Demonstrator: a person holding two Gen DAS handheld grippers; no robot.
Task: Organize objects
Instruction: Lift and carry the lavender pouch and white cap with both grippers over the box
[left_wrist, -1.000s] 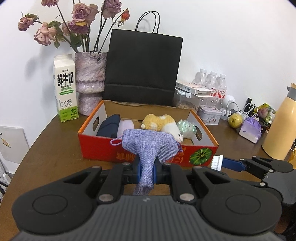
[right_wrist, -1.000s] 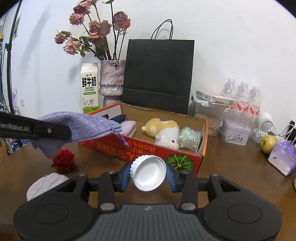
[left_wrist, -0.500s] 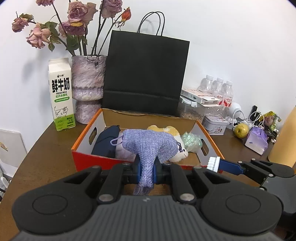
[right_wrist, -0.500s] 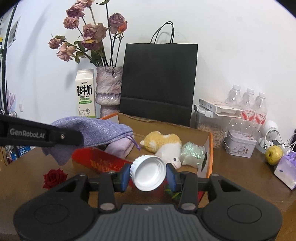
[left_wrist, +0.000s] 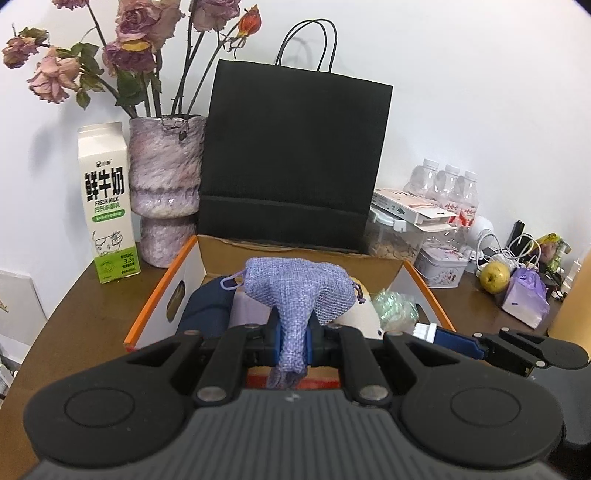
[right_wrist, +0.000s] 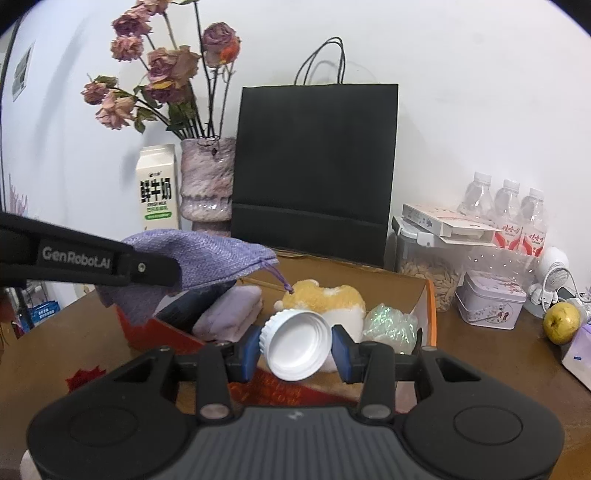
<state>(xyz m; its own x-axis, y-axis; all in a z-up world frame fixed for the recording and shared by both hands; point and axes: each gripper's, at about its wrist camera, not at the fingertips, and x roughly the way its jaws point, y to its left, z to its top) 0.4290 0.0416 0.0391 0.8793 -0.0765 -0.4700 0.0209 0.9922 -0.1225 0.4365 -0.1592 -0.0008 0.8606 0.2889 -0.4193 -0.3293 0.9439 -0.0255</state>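
My left gripper (left_wrist: 291, 341) is shut on a lilac drawstring pouch (left_wrist: 299, 288), held above the near wall of an open orange cardboard box (left_wrist: 159, 295). From the right wrist view the same pouch (right_wrist: 207, 254) hangs over the box's left end. My right gripper (right_wrist: 295, 347) is shut on a white screw cap (right_wrist: 297, 345), tilted with its hollow side toward the camera, just in front of the box (right_wrist: 428, 295). Inside lie a navy cloth (left_wrist: 207, 306), a folded lilac towel (right_wrist: 229, 317), a yellow-and-white plush toy (right_wrist: 325, 299) and a crinkled green bag (right_wrist: 388, 323).
Behind the box stand a black paper bag (left_wrist: 291, 162), a vase of dried roses (left_wrist: 166, 192) and a milk carton (left_wrist: 109, 206). At the right are a food container (right_wrist: 428, 258), water bottles (right_wrist: 509, 210), a tin (right_wrist: 491, 299), a pear (right_wrist: 561, 323) and a purple packet (left_wrist: 524, 299).
Both grippers have moved toward the box with their loads; the box and the things behind it look larger and nearer. The pouch now hangs over the box's contents.
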